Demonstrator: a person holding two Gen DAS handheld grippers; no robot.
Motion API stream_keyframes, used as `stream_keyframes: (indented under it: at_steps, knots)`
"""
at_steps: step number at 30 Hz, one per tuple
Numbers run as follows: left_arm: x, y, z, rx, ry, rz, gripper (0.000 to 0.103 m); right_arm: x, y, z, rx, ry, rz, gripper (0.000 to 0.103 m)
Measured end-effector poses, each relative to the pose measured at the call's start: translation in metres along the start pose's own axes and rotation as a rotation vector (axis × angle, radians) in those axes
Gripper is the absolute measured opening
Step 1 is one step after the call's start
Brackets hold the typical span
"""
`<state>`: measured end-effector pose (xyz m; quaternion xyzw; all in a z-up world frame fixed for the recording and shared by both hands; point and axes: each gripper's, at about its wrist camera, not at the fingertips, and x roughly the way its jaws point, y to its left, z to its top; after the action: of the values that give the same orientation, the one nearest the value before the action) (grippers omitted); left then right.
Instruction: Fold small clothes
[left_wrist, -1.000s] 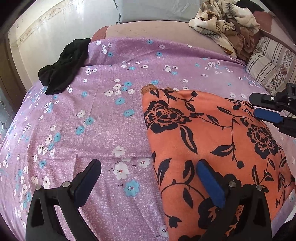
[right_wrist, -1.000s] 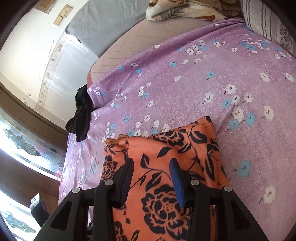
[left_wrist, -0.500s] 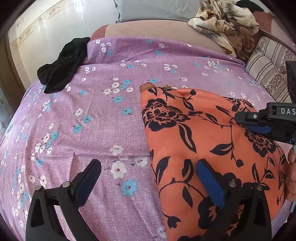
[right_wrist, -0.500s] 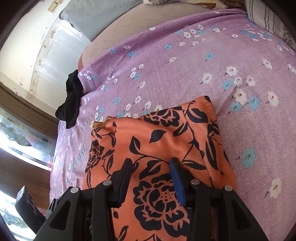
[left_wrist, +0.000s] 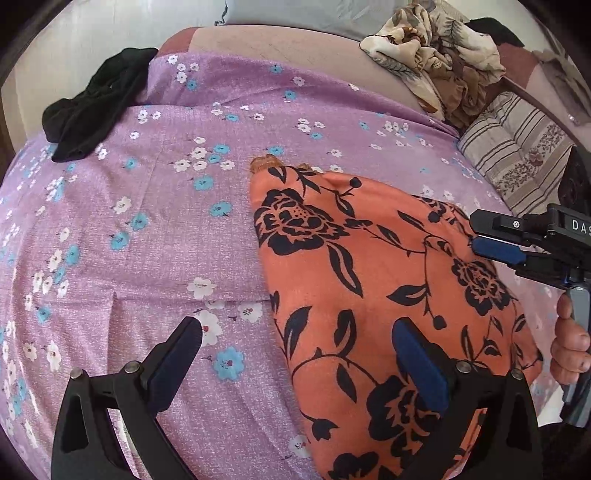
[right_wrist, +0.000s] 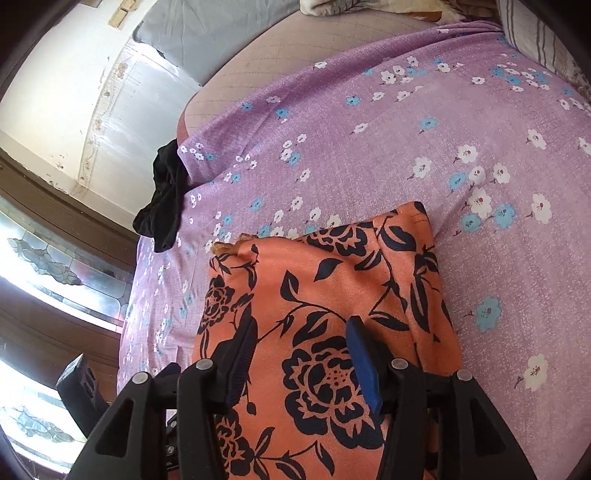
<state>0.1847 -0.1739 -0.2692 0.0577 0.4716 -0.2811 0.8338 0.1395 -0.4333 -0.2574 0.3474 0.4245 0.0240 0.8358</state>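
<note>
Orange garment (right_wrist: 325, 295) flat beneath parted right tool (right_wrist: 301, 354).

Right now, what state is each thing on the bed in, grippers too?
Orange garment: folded, lying flat on the bedsheet.
Black garment: crumpled at the bed's edge.
Left gripper: open, nothing held.
Right gripper: jaws just opening, apart over the orange garment.

Home bedroom. Bed (left_wrist: 221, 229) covered with purple floral sheet (right_wrist: 369, 147). Striped pillow (left_wrist: 517, 147) and grey pillow (right_wrist: 207, 33) placed at bed edges. Crumpled patterned cloth heap (left_wrist: 436, 55) left on bare mattress. Stained-glass window (right_wrist: 48, 258) set in wooden frame beside worn painted wall (right_wrist: 55, 92).
</note>
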Motion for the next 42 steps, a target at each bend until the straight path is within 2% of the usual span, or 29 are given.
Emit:
stream_keyframes:
  at_steps: [2,8,14,18,22,28,38,42]
  knots:
    - [-0.001,0.005,0.003,-0.02,0.0,-0.035,0.103,-0.009,-0.003,0.002,-0.014,-0.022,-0.001,0.06]
    - [0.003,0.012,0.007,-0.044,0.011,-0.057,0.103,-0.022,-0.03,0.007,0.011,-0.024,-0.026,0.06]
    - [0.006,0.009,0.007,-0.028,0.044,-0.167,0.103,-0.032,-0.066,0.009,0.065,-0.011,-0.038,0.06]
    - [0.012,0.009,0.008,-0.041,0.08,-0.221,0.103,-0.03,-0.091,0.006,0.126,0.032,-0.002,0.061]
    - [0.022,0.014,0.006,-0.084,0.136,-0.291,0.103,-0.02,-0.107,0.001,0.172,0.102,0.071,0.062]
    - [0.03,0.018,0.005,-0.124,0.173,-0.364,0.103,-0.005,-0.112,-0.002,0.176,0.16,0.152,0.064]
    - [0.038,0.005,0.004,-0.1,0.183,-0.368,0.103,0.022,-0.089,-0.005,0.138,0.192,0.211,0.064]
    - [0.039,-0.002,0.004,-0.094,0.171,-0.371,0.102,0.033,-0.073,-0.005,0.113,0.188,0.205,0.065]
